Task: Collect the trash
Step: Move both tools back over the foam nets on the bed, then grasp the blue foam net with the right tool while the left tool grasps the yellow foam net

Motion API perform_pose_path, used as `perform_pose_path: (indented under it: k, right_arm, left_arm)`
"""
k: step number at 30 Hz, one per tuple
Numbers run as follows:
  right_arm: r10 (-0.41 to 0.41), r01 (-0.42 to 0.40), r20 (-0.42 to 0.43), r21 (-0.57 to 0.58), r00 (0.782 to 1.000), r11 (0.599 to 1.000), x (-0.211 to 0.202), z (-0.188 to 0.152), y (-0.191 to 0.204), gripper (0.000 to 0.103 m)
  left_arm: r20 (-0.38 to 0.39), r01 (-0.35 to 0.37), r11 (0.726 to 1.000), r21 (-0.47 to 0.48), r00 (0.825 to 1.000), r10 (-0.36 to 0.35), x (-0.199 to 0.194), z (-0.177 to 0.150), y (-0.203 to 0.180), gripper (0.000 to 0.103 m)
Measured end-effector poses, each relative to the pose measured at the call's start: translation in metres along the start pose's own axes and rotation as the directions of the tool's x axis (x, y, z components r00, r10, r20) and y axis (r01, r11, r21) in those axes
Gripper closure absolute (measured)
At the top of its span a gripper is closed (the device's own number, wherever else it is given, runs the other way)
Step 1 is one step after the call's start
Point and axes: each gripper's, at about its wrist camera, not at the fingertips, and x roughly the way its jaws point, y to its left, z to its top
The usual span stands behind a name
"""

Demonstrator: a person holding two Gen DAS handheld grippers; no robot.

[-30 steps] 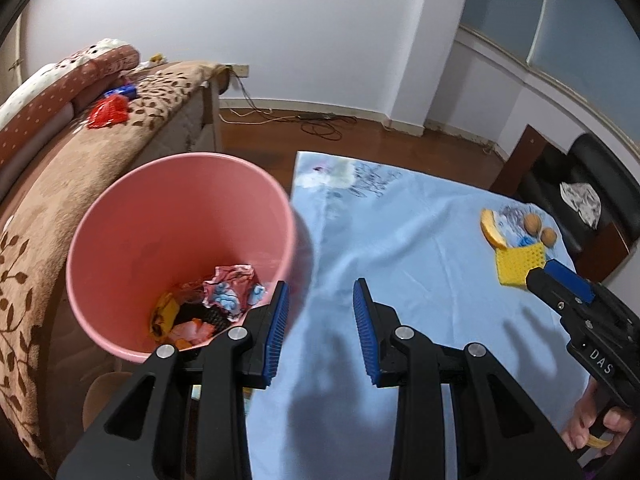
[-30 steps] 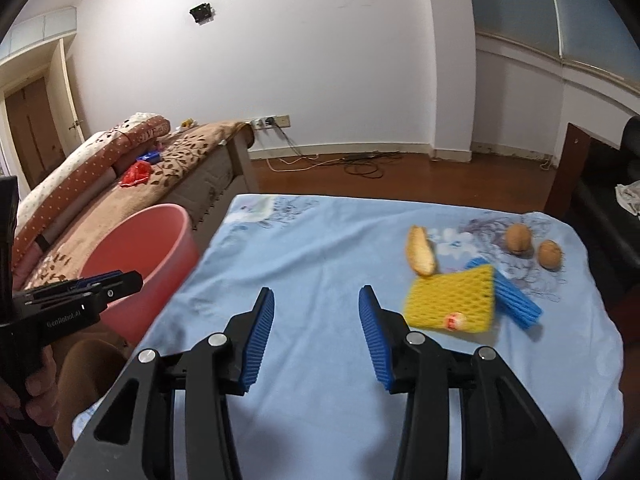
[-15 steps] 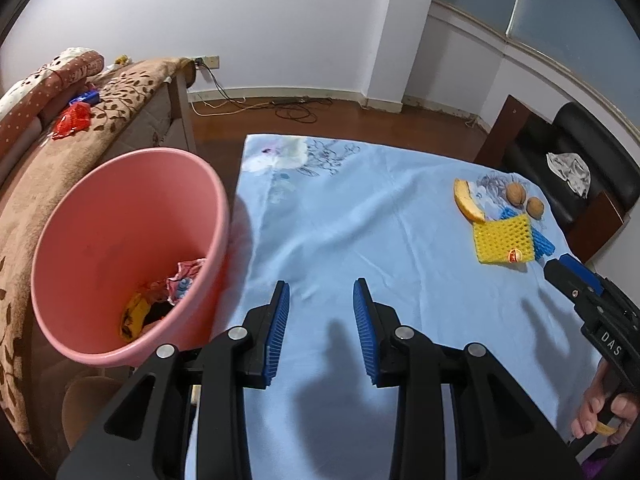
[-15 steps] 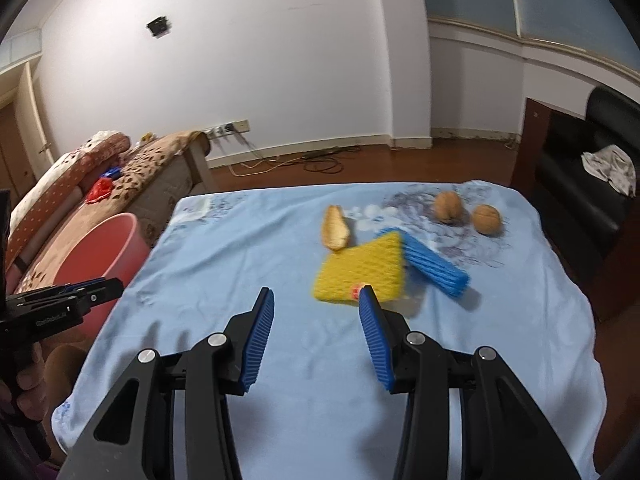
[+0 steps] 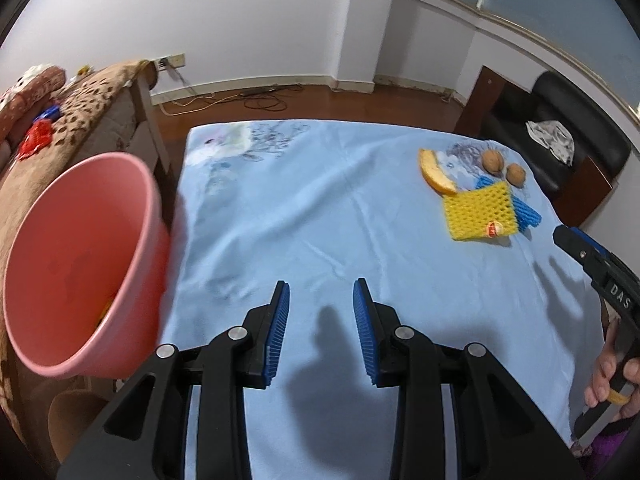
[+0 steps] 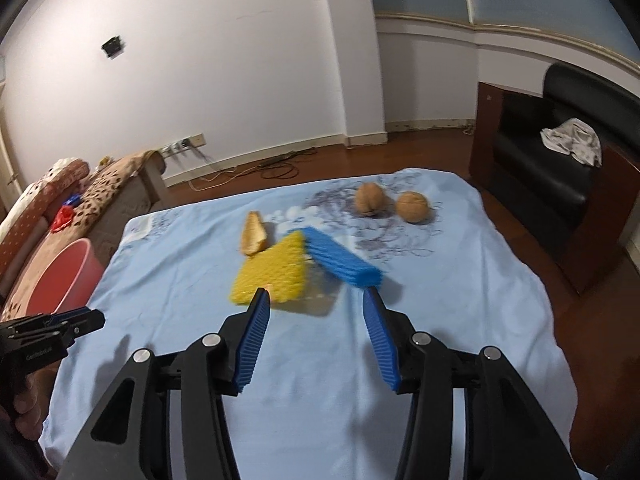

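A yellow foam net [image 6: 272,276] [image 5: 478,212] lies on the blue tablecloth [image 6: 320,360] with a blue foam net [image 6: 342,262] [image 5: 524,212] beside it, an orange peel [image 6: 253,234] [image 5: 434,172] behind, and two walnuts [image 6: 370,199] [image 5: 493,161] further back. My right gripper [image 6: 316,298] hovers just in front of the yellow net, jaws opening, nothing between them. My left gripper [image 5: 320,292] is open and empty over bare cloth. The pink bin [image 5: 76,256] [image 6: 66,280] stands off the table's left edge.
A brown patterned sofa [image 5: 68,116] lies behind the bin with red and blue bits on it. A black chair [image 6: 560,176] with a crumpled cloth [image 6: 572,140] stands right of the table. Cables trail on the wooden floor [image 5: 264,98]. A hand [image 5: 608,376] holds the right gripper's handle.
Both grippers swung right: the bin slid to the left edge of the left view. The right gripper closed in on the yellow and blue nets and its jaws widened.
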Motion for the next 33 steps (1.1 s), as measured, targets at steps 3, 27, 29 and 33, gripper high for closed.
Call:
perform_pose_path:
  k: [3, 27, 29, 33]
  right_arm:
    - [-0.021, 0.021, 0.002, 0.009, 1.000, 1.000, 0.005, 0.004, -0.012, 0.055]
    - [0.022, -0.048, -0.179, -0.141, 0.984, 0.989, 0.088, 0.016, -0.015, 0.096]
    - [0.028, -0.054, -0.183, -0.142, 0.983, 0.988, 0.089, 0.016, -0.014, 0.096]
    - [0.033, -0.059, -0.189, -0.133, 0.981, 0.989, 0.090, 0.016, -0.016, 0.096]
  left_arm:
    - [0.000, 0.024, 0.999, 0.032, 1.000, -0.024, 0.005, 0.003, -0.011, 0.070]
    - [-0.035, 0.254, 0.880, 0.402, 0.964, -0.262, 0.042, 0.034, -0.112, 0.056]
    - [-0.032, 0.246, 0.863, 0.441, 0.965, -0.259, 0.049, 0.034, -0.120, 0.056]
    - [-0.048, 0.228, 0.807, 0.545, 0.969, -0.242, 0.064, 0.027, -0.142, 0.056]
